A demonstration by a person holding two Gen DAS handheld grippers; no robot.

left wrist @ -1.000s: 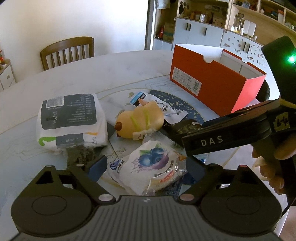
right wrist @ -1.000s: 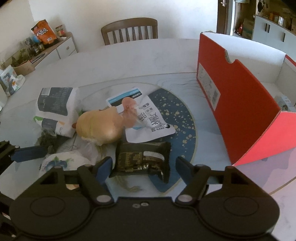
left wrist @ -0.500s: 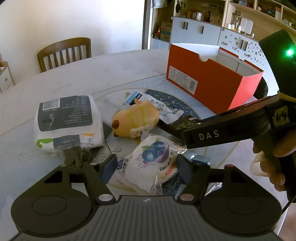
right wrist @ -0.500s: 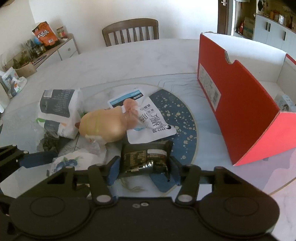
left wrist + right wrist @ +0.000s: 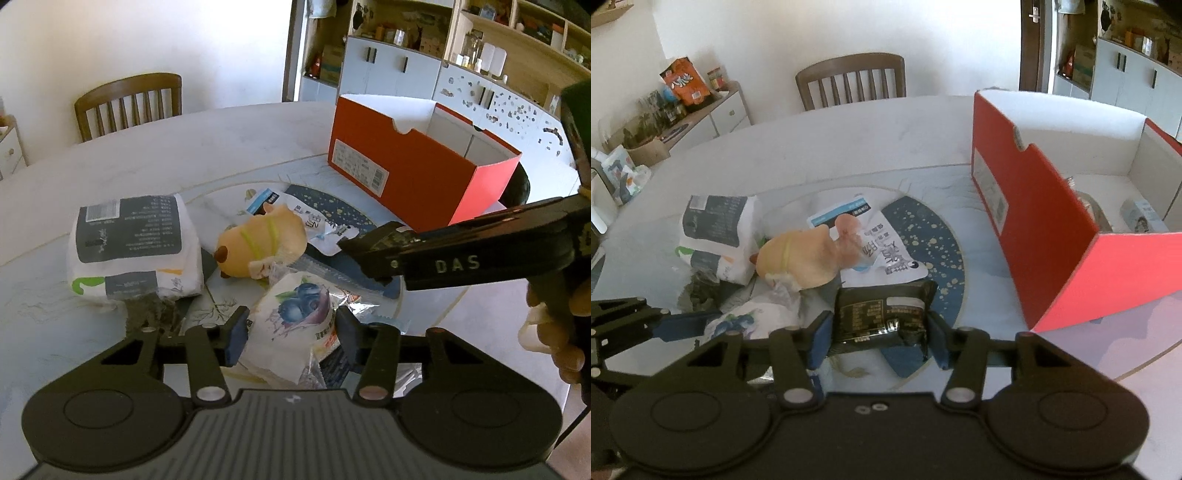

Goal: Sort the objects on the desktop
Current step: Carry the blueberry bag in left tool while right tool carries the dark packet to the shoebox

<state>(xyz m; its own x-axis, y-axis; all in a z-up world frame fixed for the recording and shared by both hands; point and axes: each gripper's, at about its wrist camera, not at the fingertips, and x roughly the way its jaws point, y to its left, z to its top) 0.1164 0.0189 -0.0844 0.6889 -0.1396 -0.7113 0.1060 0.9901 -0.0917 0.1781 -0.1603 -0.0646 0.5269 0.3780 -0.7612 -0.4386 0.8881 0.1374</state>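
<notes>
My left gripper [image 5: 291,332] is closing its jaws on a white blueberry snack packet [image 5: 295,314]; both pads touch the packet's sides. In the right wrist view my right gripper [image 5: 881,332] is shut on a dark green packet [image 5: 882,314], held just above the table. The left view shows that gripper [image 5: 373,254] from the side, a hand behind it. A tan plush toy [image 5: 258,243] lies beyond both packets on a flat white pouch [image 5: 325,225]. The open red box [image 5: 406,177] stands at the back right.
A white and grey tissue pack [image 5: 129,243] lies to the left of the plush toy. Inside the red box [image 5: 1045,236] are a small carton [image 5: 1141,218] and a bottle [image 5: 1086,206]. A wooden chair [image 5: 849,79] stands behind the round table, and a blue speckled mat [image 5: 931,236] lies under the pouch.
Both grippers' jaws have narrowed from wide apart onto their packets. The right gripper has risen a little with the dark packet between its pads.
</notes>
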